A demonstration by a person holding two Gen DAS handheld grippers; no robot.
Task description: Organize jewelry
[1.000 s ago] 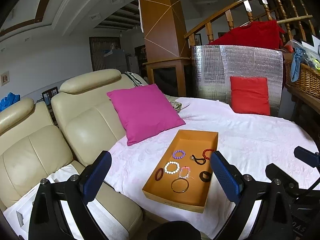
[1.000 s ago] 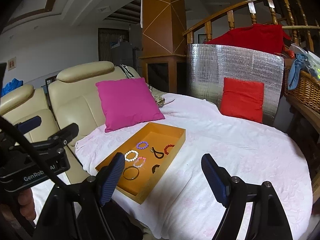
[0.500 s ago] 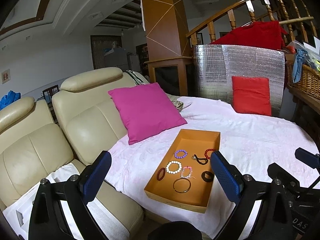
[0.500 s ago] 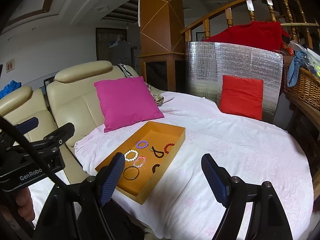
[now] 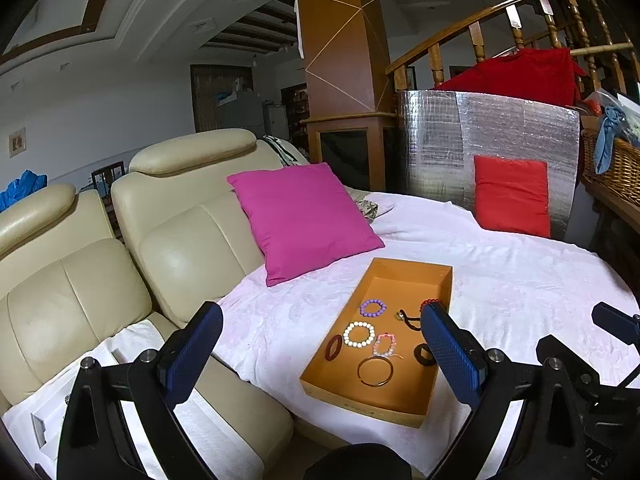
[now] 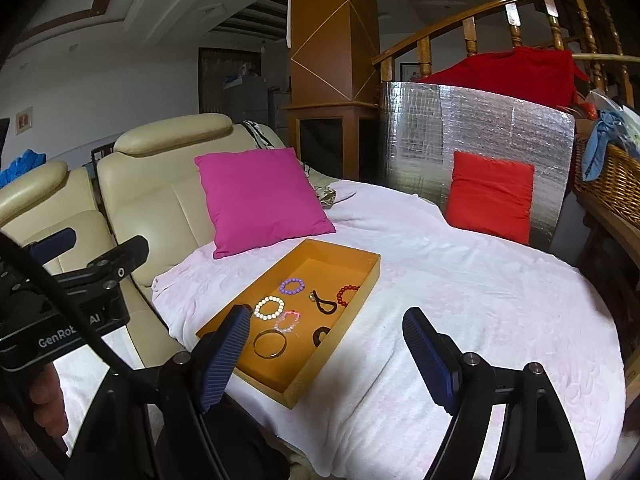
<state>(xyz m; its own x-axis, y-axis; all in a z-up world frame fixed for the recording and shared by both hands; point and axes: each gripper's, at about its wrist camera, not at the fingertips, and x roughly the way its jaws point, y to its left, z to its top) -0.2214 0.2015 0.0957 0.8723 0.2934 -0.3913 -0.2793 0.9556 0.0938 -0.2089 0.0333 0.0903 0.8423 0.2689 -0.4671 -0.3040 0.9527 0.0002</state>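
An orange tray lies on the white cloth. In it are several bracelets: a purple bead one, a white bead one, a pink one, a brown bangle, a dark red ring, a black hair tie and a red bead one, partly hidden by a finger. My left gripper hovers open before the tray's near left side and holds nothing. My right gripper is open and empty over the tray's near end.
The white cloth covers a round surface. A pink cushion leans on the beige leather sofa at the left. A red cushion stands against a silver foil panel at the back. A wicker basket is at the right.
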